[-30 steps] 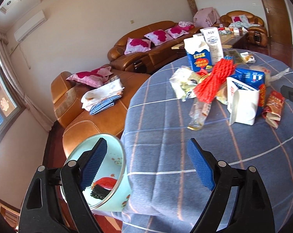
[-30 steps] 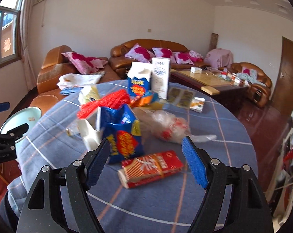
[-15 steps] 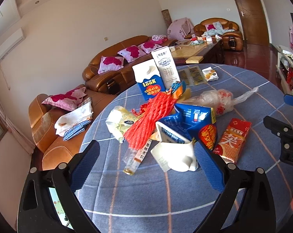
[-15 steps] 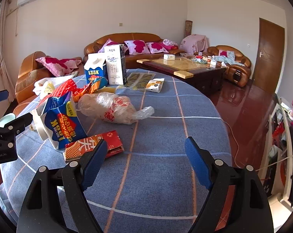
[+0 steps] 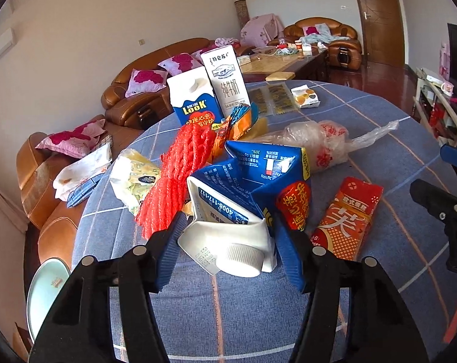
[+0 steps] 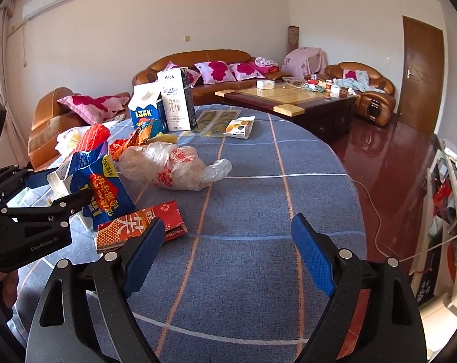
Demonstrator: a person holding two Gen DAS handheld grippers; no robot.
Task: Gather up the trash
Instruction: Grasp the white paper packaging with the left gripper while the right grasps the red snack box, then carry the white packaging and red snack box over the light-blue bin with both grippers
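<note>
A crushed blue and white milk carton [image 5: 246, 199] lies on the blue checked table [image 5: 258, 311], its white capped end toward me. My left gripper [image 5: 228, 248] has its pads against both sides of that end. The carton also shows in the right wrist view [image 6: 101, 187], with the left gripper [image 6: 56, 202] around it. Beside it lie a red snack box [image 5: 346, 217], a red mesh net [image 5: 180, 175], a crumpled plastic bag [image 5: 319, 145] and a yellow wrapper [image 5: 131, 175]. My right gripper [image 6: 225, 257] is open and empty over bare cloth, right of the red box [image 6: 140, 227].
Two upright cartons [image 5: 210, 90] and a small snack packet [image 5: 304, 96] stand at the table's far side. A pale green bin [image 5: 44, 290] sits on the floor at the left. Brown sofas [image 6: 204, 69] and a coffee table [image 6: 289, 96] lie beyond.
My left gripper has swung from the bin toward the trash pile, moved in and closed its pads around the crushed carton's capped end. My right gripper has drifted right, away from the red box.
</note>
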